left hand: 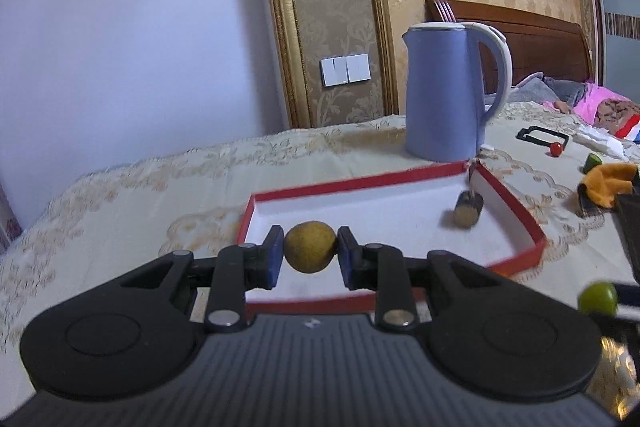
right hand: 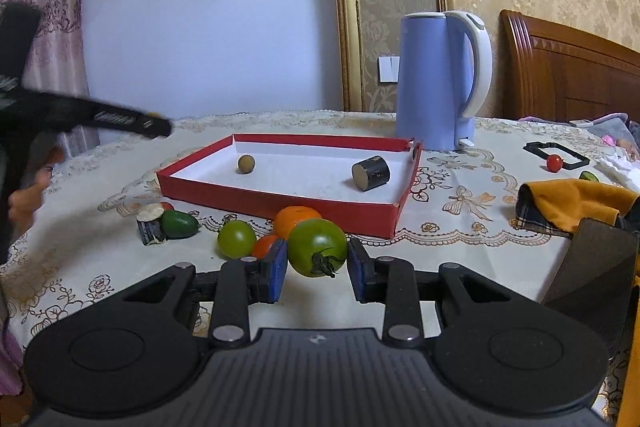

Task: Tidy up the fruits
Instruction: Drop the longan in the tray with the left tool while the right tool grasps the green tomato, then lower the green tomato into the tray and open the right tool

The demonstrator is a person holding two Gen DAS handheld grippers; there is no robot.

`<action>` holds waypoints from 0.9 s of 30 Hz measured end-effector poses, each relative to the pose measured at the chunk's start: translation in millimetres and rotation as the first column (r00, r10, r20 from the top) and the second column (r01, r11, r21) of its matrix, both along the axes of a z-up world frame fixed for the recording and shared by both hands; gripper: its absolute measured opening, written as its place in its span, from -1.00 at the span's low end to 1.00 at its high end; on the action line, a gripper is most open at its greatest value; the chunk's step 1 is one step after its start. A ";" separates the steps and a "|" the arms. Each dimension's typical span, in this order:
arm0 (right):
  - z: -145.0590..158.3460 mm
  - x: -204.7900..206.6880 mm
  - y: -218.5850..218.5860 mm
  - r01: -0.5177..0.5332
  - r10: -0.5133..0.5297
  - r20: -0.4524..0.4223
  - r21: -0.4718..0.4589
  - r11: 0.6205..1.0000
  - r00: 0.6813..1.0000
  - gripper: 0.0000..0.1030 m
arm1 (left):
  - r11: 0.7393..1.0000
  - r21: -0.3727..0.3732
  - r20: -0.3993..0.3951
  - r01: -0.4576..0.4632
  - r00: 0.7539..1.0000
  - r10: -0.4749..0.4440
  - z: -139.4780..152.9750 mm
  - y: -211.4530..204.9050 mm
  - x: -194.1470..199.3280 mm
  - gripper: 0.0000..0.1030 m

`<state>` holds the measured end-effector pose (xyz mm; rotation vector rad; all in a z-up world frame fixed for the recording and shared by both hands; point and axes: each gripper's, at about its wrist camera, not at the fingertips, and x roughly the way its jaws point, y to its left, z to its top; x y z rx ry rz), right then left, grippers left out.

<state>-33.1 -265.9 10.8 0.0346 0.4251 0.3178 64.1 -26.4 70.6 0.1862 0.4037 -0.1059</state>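
Observation:
In the left wrist view my left gripper (left hand: 310, 251) frames a small yellow-brown round fruit (left hand: 310, 247) over the red tray (left hand: 516, 203); the pads stand just beside it. In the right wrist view the same fruit (right hand: 246, 163) lies on the red tray's (right hand: 280, 199) white floor, and the left gripper (right hand: 152, 125) appears as a dark blur well to the left of the tray. A dark cylindrical piece (right hand: 371, 173) lies in the tray too. My right gripper (right hand: 318, 265) is closed on a green tomato (right hand: 317, 246), held above the cloth.
A blue kettle (right hand: 438, 79) stands behind the tray. On the cloth before the tray lie an orange (right hand: 296, 219), a second green tomato (right hand: 237, 239), a small avocado-like fruit (right hand: 180, 223) and a cut stub (right hand: 150, 225). A cherry tomato (right hand: 554, 163) and orange cloth (right hand: 576, 201) lie right.

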 end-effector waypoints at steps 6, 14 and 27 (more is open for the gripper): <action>0.3 -1.3 -2.0 -0.006 0.006 0.002 0.019 1.000 1.000 -0.39 | 0.999 -0.002 -0.031 0.042 0.999 -0.042 2.0 -22.3 44.7 -0.48; -0.3 -0.5 -4.2 -0.009 0.009 0.002 0.029 1.000 1.000 -0.39 | 0.998 0.048 -0.097 0.028 0.995 -0.023 -22.2 -53.0 100.8 -0.48; -3.2 6.4 -2.4 0.003 -0.003 -0.006 0.038 0.999 1.000 -0.39 | 0.987 0.048 -0.020 -0.151 0.988 0.152 -23.4 10.7 37.5 0.74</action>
